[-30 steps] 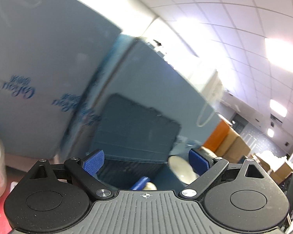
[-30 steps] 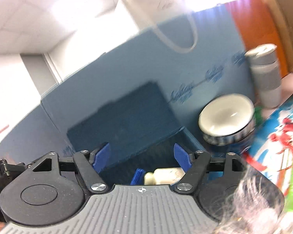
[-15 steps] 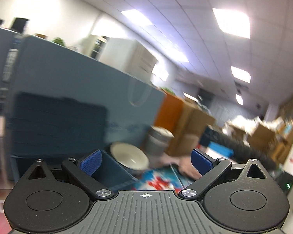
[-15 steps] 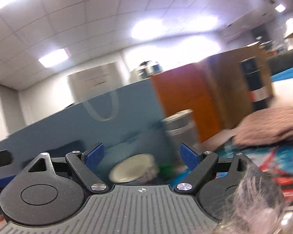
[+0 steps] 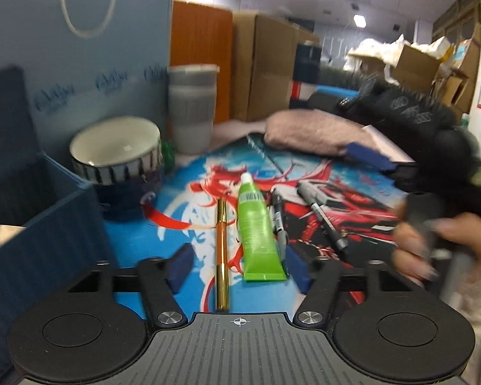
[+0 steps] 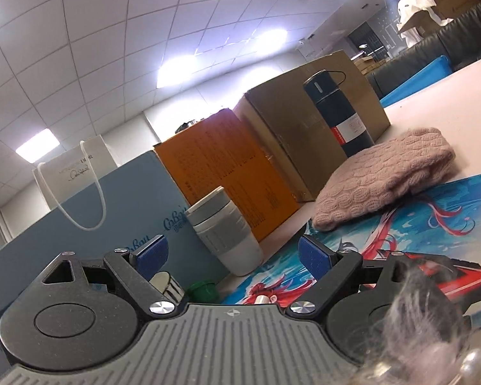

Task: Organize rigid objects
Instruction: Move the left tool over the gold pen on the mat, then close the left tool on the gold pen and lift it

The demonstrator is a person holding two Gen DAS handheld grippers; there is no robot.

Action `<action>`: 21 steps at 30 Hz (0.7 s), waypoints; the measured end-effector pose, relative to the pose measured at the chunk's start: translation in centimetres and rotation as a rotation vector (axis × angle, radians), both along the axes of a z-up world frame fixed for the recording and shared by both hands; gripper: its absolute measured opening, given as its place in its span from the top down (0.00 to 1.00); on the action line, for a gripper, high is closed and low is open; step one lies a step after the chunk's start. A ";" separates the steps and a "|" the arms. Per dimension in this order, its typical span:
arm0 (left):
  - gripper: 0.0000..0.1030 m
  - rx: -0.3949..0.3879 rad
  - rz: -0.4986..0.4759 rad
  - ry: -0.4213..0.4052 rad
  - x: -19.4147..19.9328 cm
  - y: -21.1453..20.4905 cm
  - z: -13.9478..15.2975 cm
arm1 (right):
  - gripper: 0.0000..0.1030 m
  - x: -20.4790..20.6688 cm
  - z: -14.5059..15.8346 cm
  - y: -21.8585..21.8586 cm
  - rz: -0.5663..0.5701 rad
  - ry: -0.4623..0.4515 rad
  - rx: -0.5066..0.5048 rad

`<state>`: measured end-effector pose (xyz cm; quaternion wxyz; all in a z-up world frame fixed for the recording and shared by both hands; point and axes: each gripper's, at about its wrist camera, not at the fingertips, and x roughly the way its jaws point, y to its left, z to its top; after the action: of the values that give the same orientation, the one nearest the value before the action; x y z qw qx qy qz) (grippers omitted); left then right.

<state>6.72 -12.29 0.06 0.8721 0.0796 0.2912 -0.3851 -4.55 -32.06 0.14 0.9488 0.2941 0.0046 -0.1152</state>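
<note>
Printed desk mat (image 5: 189,224) amid cardboard boxes (image 6: 317,122); both grippers (image 5: 239,264) (image 6: 232,255) wide open, empty

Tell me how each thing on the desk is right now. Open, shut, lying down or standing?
Left tool: open, holding nothing.
Right tool: open, holding nothing.
Gold pen: lying flat.
Green tube: lying flat, cap on.
Black markers: lying flat, capped.
Bowl: upright.
Grey cup: standing, lid on.
Blue box: open.
</note>
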 end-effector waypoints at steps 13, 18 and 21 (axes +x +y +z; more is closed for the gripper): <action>0.74 0.130 0.105 0.016 6.8 -5.9 -2.9 | 0.14 -0.4 -0.3 -0.2 0.022 0.019 0.035; 0.91 0.099 0.115 0.056 8.2 -5.8 -2.7 | 0.14 -0.3 -0.3 -0.2 0.026 0.024 0.036; 0.91 0.064 0.116 0.076 8.3 -5.0 -2.6 | 0.14 -0.1 -0.5 -0.2 0.030 0.033 0.037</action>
<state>15.02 -17.28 -2.57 0.8782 0.0758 0.3405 -0.3272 -4.61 -32.26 -0.36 0.9446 0.3097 0.0271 -0.1057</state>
